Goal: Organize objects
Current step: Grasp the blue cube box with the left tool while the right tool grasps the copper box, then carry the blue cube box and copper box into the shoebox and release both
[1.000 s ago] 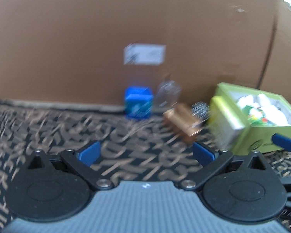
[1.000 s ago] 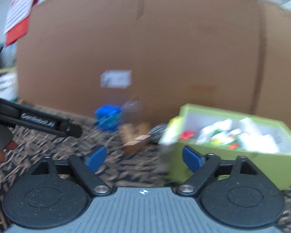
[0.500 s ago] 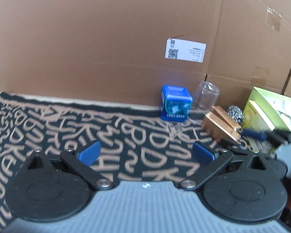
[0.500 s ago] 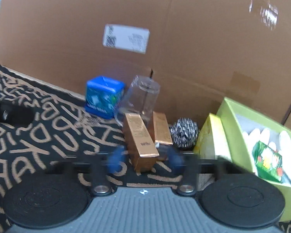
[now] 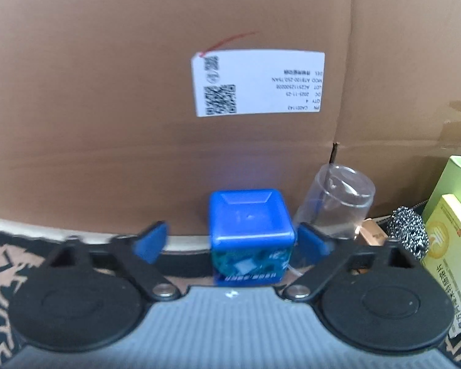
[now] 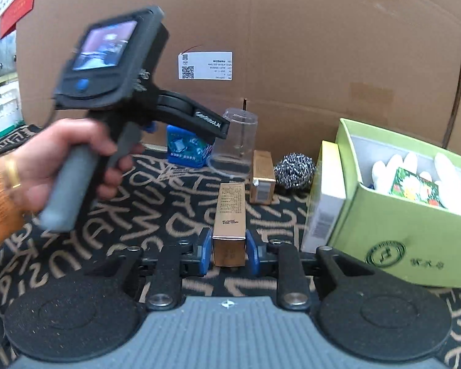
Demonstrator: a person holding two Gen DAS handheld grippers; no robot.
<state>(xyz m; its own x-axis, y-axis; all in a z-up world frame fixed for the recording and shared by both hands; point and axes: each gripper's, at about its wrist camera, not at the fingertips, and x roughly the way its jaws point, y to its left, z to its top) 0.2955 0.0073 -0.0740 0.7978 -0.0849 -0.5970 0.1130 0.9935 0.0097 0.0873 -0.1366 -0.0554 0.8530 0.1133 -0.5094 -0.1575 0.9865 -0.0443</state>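
A blue cube box [image 5: 250,235] stands against the cardboard wall. My left gripper [image 5: 230,243] is open around it; the right finger touches its side and the left finger stands apart. The box also shows in the right wrist view [image 6: 187,147], partly behind the left gripper's body [image 6: 123,92]. My right gripper [image 6: 229,253] is shut on the near end of a long gold box [image 6: 229,215] lying on the patterned mat [image 6: 169,203]. A second gold box [image 6: 262,176] lies behind it.
An upturned clear plastic cup [image 6: 238,138], a steel scourer [image 6: 295,170] and a yellow-white box [image 6: 324,196] stand near the wall. An open green box [image 6: 399,221] with white gloves is at the right. A cardboard wall [image 6: 292,46] closes the back.
My left gripper moved forward to the blue cube, which now sits between its fingers. My right gripper closed on the long gold box.
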